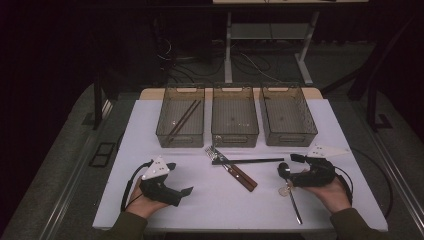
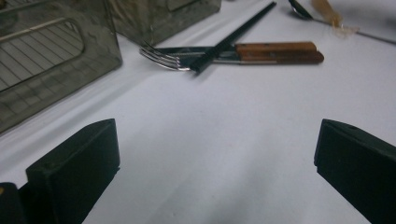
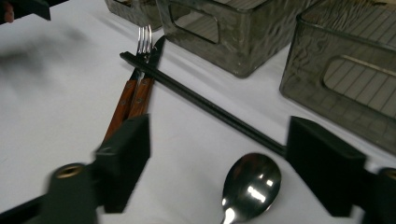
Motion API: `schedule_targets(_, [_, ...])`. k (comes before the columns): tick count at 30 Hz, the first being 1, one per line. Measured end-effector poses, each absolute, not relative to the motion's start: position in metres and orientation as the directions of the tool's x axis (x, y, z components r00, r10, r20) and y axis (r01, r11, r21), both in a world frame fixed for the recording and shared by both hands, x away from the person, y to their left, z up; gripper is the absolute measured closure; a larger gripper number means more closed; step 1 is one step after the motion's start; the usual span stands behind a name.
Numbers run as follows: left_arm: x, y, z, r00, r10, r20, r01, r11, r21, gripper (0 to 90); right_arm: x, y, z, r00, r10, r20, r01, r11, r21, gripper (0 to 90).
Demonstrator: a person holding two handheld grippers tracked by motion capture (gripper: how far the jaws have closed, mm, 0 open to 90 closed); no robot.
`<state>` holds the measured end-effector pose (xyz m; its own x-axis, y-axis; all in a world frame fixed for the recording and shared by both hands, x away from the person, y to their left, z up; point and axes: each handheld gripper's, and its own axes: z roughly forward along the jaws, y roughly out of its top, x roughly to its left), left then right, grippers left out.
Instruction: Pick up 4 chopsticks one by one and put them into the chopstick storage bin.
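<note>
left hand (image 1: 142, 202) enters at the lower left of the high view, palm under the left claw (image 1: 186, 192), which points right and lies low over the white worktop (image 1: 220, 205). its jaws stand spread wide with bare cloth between them, seen in the left gripper view.

right hand (image 1: 334, 192) enters at the lower right, the right claw (image 1: 283, 172) pointing left toward frame centre. its jaws are partly spread, pinching nothing.

open room: broad bare worktop at lower centre between the two claws. three mesh bins (image 1: 235, 120) line the upper edge; the left one holds chopsticks (image 1: 184, 119).

the spoon (image 3: 251, 184) lies on the worktop in the gap between the right claw's jaws, bowl up, touching neither pad as far as can be told. a black chopstick (image 3: 201, 105) runs from the right jaw up-left and crosses the fork (image 3: 144, 39) and a wooden-handled utensil (image 3: 122, 105) lying side by side, ahead of the left jaw.
</note>
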<state>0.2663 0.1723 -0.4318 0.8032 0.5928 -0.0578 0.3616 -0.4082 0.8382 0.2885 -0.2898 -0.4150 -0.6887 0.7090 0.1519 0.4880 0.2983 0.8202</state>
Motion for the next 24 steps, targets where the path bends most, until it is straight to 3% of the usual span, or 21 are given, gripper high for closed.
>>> schedule_targets(2, [0.265, 0.169, -0.432, 0.807, 0.589, -0.044, 0.354, -0.423, 0.834, 0.0, 0.297, -0.289, -0.413, -0.700, 0.695, 0.165, 0.498, 0.309, 0.810, 39.0])
schedule_targets(9, [0.267, 0.168, -0.433, 0.813, 0.580, -0.047, 0.358, -0.435, 0.826, 0.0, 0.330, -0.279, -0.414, -0.671, 0.722, 0.169, 0.545, 0.326, 0.773, 54.4])
schedule_targets(17, [0.266, 0.167, -0.433, 0.821, 0.568, -0.053, 0.356, -0.437, 0.826, 0.2, 0.358, -0.264, -0.424, -0.655, 0.746, 0.120, 0.578, 0.392, 0.716, 78.6])
schedule_targets(24, [0.267, 0.166, -0.434, 0.828, 0.557, -0.064, 0.358, -0.438, 0.825, 0.4, 0.371, -0.258, -0.435, -0.656, 0.742, 0.139, 0.615, 0.418, 0.669, 89.2])
